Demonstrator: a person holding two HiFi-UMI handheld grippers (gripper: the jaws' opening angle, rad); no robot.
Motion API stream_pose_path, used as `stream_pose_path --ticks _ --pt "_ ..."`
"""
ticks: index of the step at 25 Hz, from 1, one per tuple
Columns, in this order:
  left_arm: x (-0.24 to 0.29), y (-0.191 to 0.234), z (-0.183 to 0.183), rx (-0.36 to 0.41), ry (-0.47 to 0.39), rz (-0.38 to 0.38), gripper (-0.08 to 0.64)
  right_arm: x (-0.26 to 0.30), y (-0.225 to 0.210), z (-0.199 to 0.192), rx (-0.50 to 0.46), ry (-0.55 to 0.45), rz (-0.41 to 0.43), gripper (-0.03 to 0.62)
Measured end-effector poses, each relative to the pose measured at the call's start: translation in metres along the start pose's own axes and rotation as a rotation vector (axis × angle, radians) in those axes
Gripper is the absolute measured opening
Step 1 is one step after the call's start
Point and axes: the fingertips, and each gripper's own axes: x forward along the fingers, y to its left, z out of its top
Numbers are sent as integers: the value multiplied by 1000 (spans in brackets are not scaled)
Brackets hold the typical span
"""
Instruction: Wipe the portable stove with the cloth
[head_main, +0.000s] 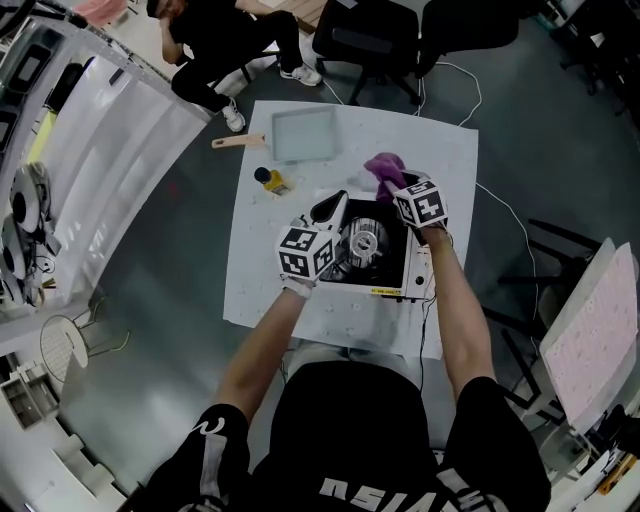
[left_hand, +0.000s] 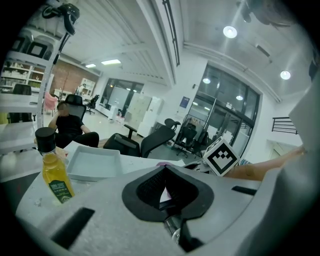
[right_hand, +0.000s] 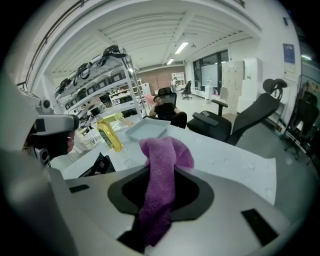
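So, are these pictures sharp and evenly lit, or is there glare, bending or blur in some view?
Head view: dim but even light, no glare, fairly sharp. Left gripper view: strong fisheye with black corners, and the ceiling lamps glare white. Right gripper view: the same fisheye bends the shelves, and the purple cloth near the lens looks slightly soft.

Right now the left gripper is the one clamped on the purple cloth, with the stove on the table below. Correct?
Wrong gripper. The right gripper is the one clamped on the purple cloth; the right gripper view shows it pinched between the jaws. The left gripper has no cloth. The stove is on the table, as you said.
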Motion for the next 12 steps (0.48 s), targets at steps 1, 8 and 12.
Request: stream_pose_path --ticks 1,8,12 --pt "2 -2 0 2 1 -2 6 -2 -4 -2 6 -2 -5 101" --pt "16 -23 -2 15 16 -23 6 -24 -38 -19 61 -12 -48 101" --pt "24 -37 -2 26 23 -31 6 -36 -56 -34 98 -18 -61 101"
